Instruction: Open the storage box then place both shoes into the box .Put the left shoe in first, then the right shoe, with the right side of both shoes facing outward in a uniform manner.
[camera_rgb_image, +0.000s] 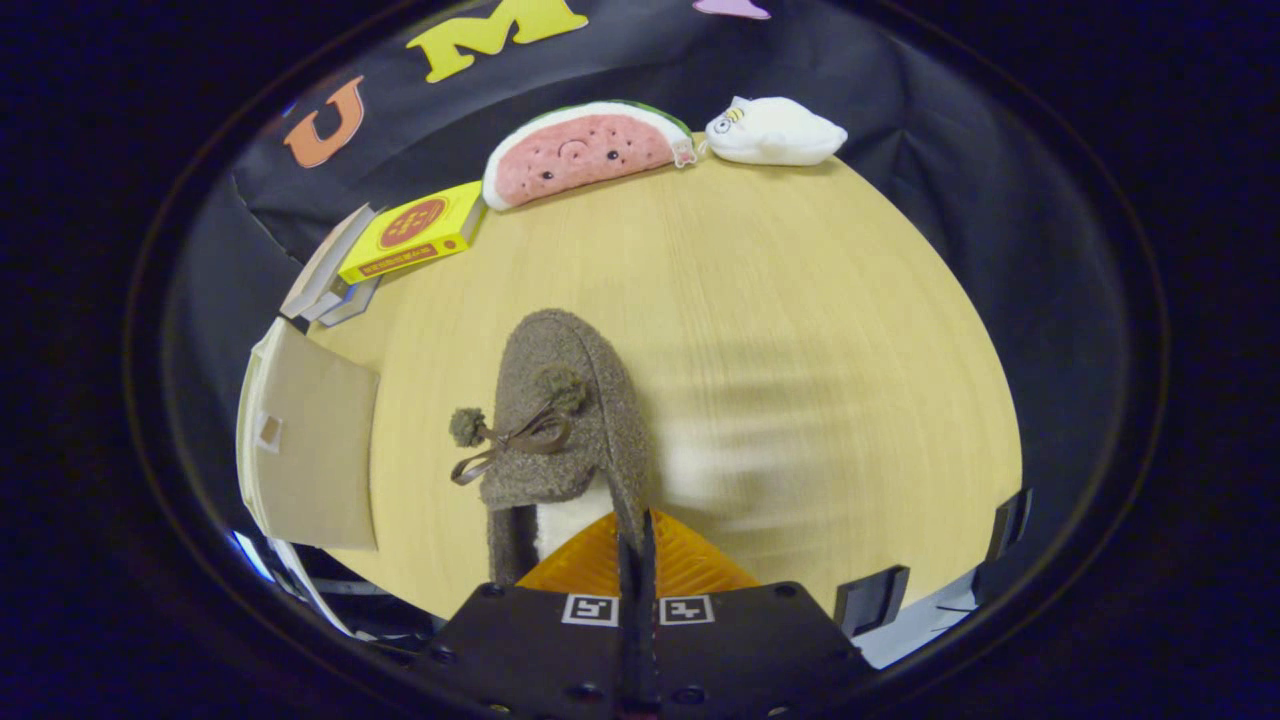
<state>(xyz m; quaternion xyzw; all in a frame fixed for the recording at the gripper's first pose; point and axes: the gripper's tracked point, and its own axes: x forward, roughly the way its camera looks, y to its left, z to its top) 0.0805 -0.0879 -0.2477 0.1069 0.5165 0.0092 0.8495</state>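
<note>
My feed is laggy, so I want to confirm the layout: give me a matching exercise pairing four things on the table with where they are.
Things:
1. shoe
2. watermelon plush
3. yellow box
4. white plush

Places:
A. far edge, right of the watermelon plush
B. pinched at its rim by the gripper
C. on a stack of books
D. far edge, between yellow box and white plush

Pairs: 1-B, 2-D, 3-C, 4-A

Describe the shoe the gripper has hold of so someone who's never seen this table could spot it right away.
On the round wooden table, look just ahead of the gripper, whose fingers are pinched shut on the shoe's side wall. It is a fuzzy grey-brown slipper with a ribbon bow and two pompoms, unlike the plush toys beyond it.
</note>
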